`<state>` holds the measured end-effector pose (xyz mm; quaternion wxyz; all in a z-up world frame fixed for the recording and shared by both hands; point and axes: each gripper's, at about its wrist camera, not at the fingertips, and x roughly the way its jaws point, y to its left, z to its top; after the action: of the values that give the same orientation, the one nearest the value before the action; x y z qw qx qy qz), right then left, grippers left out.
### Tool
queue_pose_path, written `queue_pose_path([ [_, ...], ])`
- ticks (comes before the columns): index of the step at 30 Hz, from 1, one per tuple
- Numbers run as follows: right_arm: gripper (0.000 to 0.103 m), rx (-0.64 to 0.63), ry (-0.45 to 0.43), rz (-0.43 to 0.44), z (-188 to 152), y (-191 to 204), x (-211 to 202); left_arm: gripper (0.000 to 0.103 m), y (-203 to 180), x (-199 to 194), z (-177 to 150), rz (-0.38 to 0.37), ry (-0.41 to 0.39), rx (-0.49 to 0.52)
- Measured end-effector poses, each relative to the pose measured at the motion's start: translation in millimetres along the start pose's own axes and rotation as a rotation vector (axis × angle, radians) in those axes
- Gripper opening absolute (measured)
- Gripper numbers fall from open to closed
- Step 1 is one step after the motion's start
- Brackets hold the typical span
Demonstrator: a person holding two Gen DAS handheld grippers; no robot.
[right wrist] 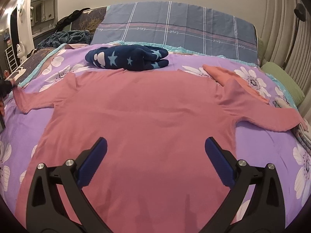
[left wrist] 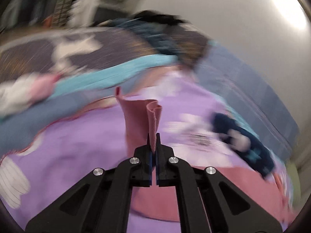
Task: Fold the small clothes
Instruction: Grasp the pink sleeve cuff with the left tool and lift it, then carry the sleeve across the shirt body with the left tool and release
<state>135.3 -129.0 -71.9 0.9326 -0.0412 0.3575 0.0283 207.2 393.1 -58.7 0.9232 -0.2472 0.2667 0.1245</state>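
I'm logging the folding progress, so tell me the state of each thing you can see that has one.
pink shirt: spread flat, unfolded, sleeves out.
left hand-held gripper: shut on the pink shirt's sleeve end.
right hand-held gripper: open, above the shirt.
navy star garment: bundled, beyond the shirt.

Both tools are matte black plastic. The left gripper (left wrist: 153, 141) has angular linkage arms with triangular cut-outs, four round silver screw heads at the pivots, and thin blue pads lining its fingers. The right gripper (right wrist: 155, 159) shares the build: black arms, four silver screws, ribbed dark-blue pads (right wrist: 220, 165).
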Motion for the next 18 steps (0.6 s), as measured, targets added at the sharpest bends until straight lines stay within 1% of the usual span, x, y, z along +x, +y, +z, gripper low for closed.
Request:
queue_pose_path([
  [3, 0.101, 0.018, -0.008, -0.007, 0, -13, -2, 0.001, -85, -22, -10, -0.151, -0.006, 0.161],
  [4, 0.101, 0.03, -0.012, -0.012, -1, -21, -3, 0.002, -121, -29, -20, -0.214, 0.003, 0.227],
  [6, 0.101, 0.053, -0.017, -0.014, -1, -35, -5, 0.002, -169, -38, -44, -0.296, 0.02, 0.314],
  [8, 0.101, 0.078, -0.016, -0.02, -1, -52, -6, 0.002, -212, -41, -74, -0.386, 0.068, 0.375],
  [9, 0.097, 0.091, -0.012, -0.027, -1, -62, -6, 0.002, -228, -41, -88, -0.422, 0.095, 0.396],
  [10, 0.09, 0.105, -0.004, -0.034, -1, -73, -5, 0.002, -245, -40, -104, -0.455, 0.125, 0.419],
  [11, 0.086, 0.117, 0.005, -0.039, 0, -81, -4, 0.002, -266, -38, -123, -0.49, 0.165, 0.45],
  [12, 0.076, 0.134, 0.017, -0.044, 0, -92, -1, 0.002, -285, -35, -142, -0.519, 0.201, 0.486],
  [13, 0.063, 0.148, 0.027, -0.043, 0, -99, 1, 0.002, -302, -33, -161, -0.534, 0.229, 0.524],
  [14, 0.055, 0.17, 0.045, -0.032, 1, -109, 5, 0.002, -310, -30, -174, -0.538, 0.25, 0.551],
  [15, 0.043, 0.19, 0.063, -0.01, 3, -117, 9, 0.002, -319, -25, -188, -0.539, 0.273, 0.572],
  [16, 0.036, 0.204, 0.075, 0.012, 3, -122, 13, 0.002, -328, -19, -204, -0.541, 0.308, 0.59],
  [18, 0.035, 0.243, 0.114, 0.078, 7, -133, 26, 0.002, -333, -13, -226, -0.538, 0.351, 0.612],
])
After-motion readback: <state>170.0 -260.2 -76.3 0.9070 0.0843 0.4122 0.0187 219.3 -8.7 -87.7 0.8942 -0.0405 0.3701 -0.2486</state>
